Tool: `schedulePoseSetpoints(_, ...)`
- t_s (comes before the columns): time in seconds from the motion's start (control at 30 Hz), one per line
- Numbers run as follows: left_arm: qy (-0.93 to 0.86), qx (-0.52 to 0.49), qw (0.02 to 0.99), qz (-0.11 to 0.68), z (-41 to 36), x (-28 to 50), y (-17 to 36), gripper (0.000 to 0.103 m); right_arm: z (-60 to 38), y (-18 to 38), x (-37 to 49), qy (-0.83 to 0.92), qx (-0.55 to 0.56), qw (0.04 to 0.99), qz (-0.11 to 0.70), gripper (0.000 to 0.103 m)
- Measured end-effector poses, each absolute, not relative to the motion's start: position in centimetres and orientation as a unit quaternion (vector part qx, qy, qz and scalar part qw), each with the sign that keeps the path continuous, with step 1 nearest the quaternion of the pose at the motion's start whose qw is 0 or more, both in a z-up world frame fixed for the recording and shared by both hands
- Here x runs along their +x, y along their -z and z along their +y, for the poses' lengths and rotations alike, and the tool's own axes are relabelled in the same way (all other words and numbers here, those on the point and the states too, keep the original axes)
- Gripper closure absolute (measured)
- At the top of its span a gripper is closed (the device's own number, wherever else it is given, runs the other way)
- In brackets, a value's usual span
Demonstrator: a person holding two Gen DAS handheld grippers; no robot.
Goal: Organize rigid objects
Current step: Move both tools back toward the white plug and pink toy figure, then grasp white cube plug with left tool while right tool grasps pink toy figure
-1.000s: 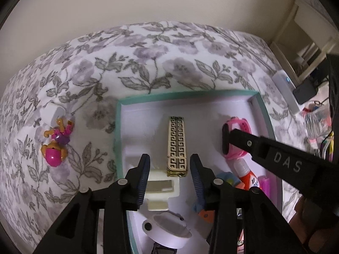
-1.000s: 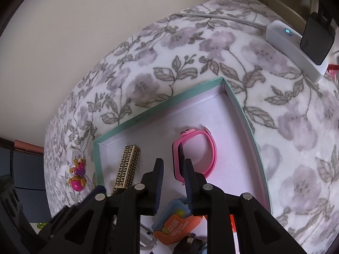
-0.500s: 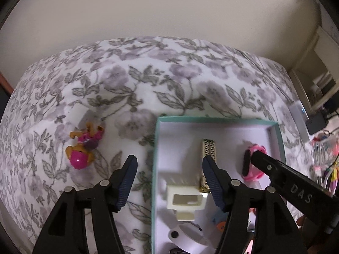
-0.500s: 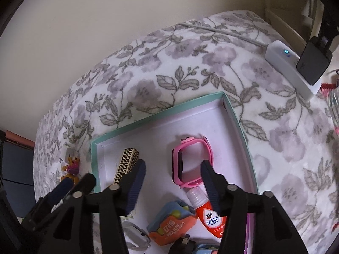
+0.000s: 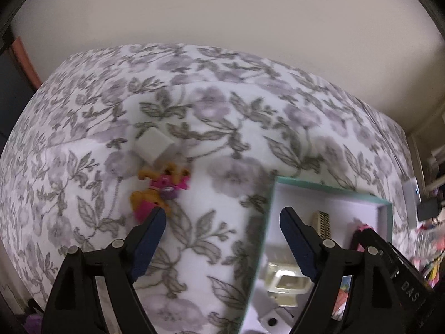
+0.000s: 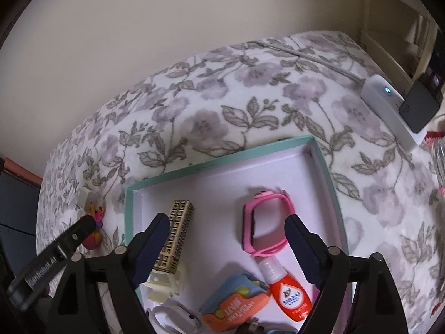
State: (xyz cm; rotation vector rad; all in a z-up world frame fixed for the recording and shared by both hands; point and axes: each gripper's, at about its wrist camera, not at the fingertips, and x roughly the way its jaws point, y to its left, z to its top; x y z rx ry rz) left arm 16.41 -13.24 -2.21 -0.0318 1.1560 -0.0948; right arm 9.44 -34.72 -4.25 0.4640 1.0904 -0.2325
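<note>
A teal-rimmed white tray (image 6: 222,157) lies on the floral bedspread and holds a gold patterned box (image 6: 176,232), a pink watch (image 6: 267,222), an orange glue bottle (image 6: 287,293) and other small items. My right gripper (image 6: 226,225) is open and empty above the tray. My left gripper (image 5: 222,218) is open and empty over the bedspread left of the tray's rim (image 5: 268,222). A pink and orange toy figure (image 5: 160,192) lies by its left fingertip (image 5: 157,217), next to a white cube (image 5: 153,144). The toy (image 6: 93,229) also shows in the right wrist view.
A white power strip (image 6: 389,108) with a black adapter (image 6: 420,108) lies at the bed's right edge. A wall runs behind the bed. Shelving stands at the far right (image 6: 400,27). The tray's front holds a cream clip (image 6: 164,285) and an orange-blue case (image 6: 236,303).
My left gripper has left the tray, swung left toward the toy figure and opened wider. My right gripper has released the pink watch, opened wide and drawn back.
</note>
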Motion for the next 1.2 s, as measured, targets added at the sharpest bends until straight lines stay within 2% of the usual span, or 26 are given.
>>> schedulePoseSetpoints(0.2,-0.001,-0.043,0.838,0.545,-9.3,17.7,2.3,0.012,-32.4,3.6,10.4,0.098,0.199,0.838,0.499,0.003)
schedulePoseSetpoints(0.67,-0.109,-0.137,0.82,0.545,2.9,19.8,3.4,0.012,-22.7,1.7,13.4,0.007,0.146,0.874,0.464,0.002)
schedulePoseSetpoints(1.2,-0.134,-0.135,0.794,0.578,7.0,20.5,6.7,0.012,-14.6,5.9,16.0,-0.056,0.111,0.862,0.491,0.002)
